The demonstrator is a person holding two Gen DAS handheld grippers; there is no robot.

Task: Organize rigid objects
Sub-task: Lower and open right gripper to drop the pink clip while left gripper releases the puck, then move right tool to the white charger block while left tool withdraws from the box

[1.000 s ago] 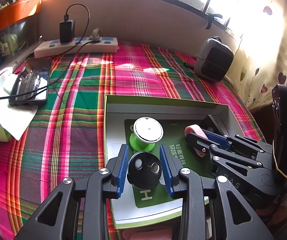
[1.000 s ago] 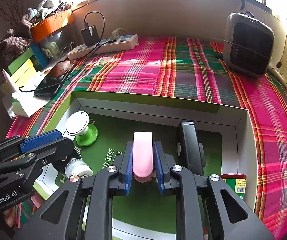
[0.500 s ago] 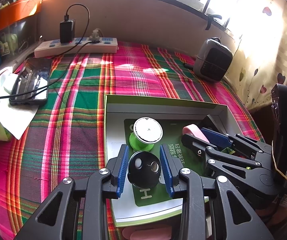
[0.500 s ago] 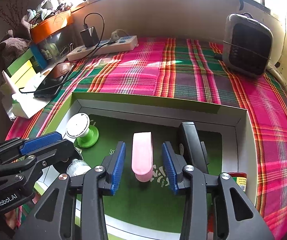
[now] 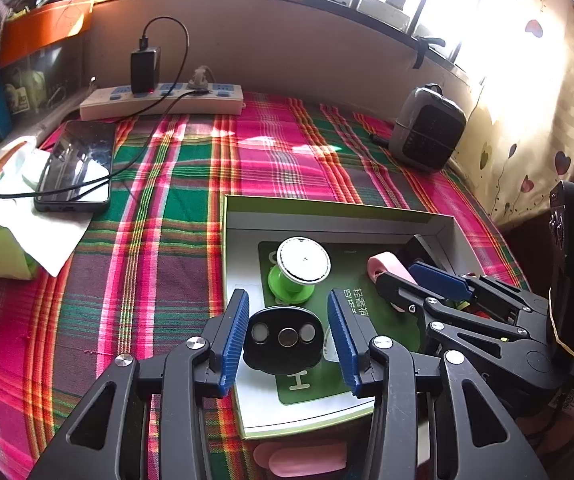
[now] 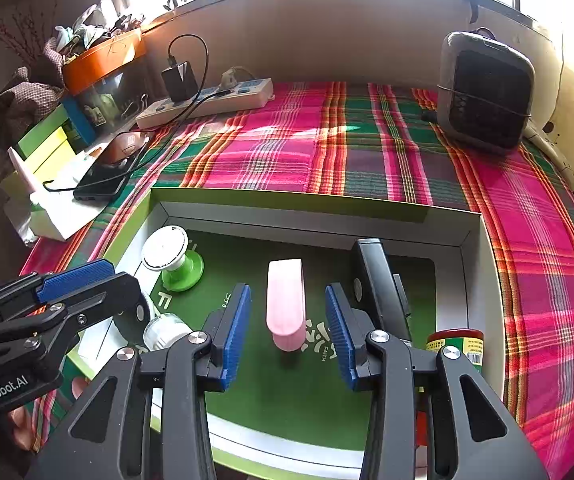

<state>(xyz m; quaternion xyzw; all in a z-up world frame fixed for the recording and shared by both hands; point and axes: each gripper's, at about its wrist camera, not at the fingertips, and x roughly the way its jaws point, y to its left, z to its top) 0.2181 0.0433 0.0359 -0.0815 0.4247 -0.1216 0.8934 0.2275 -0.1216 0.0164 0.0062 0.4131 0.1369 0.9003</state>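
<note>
Only a few bits are actually reading clearly here. The left hand-held gripper [image 6: 87,292] is showing "GenRobot.AI" in white on its black body, low in the right wrist view. The green mat [image 5: 343,280] inside the box is carrying a white "H" near its front edge, plus a column of white Chinese characters I'm not making out. From the right wrist view the same mat is showing a small "FAITH" and a big "F". The jar label [image 6: 461,346] print is staying too tiny.
</note>
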